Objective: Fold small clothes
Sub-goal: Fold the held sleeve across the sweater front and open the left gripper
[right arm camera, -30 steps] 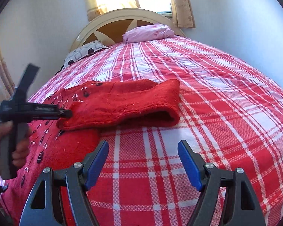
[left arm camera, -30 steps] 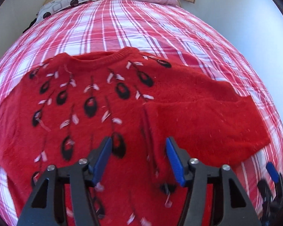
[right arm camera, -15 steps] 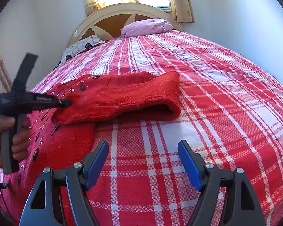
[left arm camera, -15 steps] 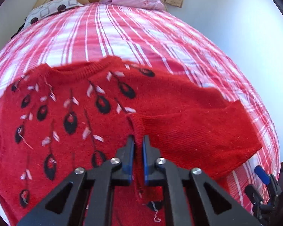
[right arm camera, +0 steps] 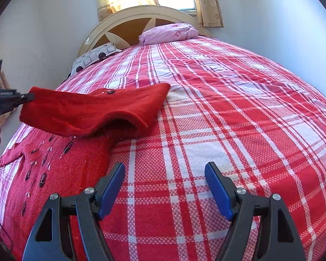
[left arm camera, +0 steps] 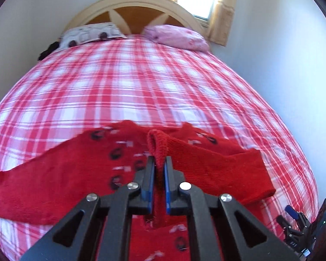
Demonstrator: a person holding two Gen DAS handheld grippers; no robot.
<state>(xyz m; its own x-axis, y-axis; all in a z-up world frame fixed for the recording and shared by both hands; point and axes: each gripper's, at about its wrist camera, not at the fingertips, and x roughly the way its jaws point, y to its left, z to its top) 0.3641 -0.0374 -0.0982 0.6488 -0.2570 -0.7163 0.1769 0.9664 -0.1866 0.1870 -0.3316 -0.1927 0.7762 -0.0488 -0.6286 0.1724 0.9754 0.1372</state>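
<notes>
A red sweater (left arm camera: 54,174) lies near the foot edge of a plaid-covered bed (left arm camera: 141,87). The left gripper (left arm camera: 159,165) is clamped on its folded sleeve cuff, lifting it. The right gripper (right arm camera: 165,174) hovers wide open, empty, over bare bedspread.

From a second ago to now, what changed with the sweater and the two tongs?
The left tongs closed on the cuff of the folded-in sleeve and lifted it off the red sweater; in the right wrist view the sleeve now hangs raised toward the left. The right tongs stayed open and empty over the plaid bedspread.
</notes>
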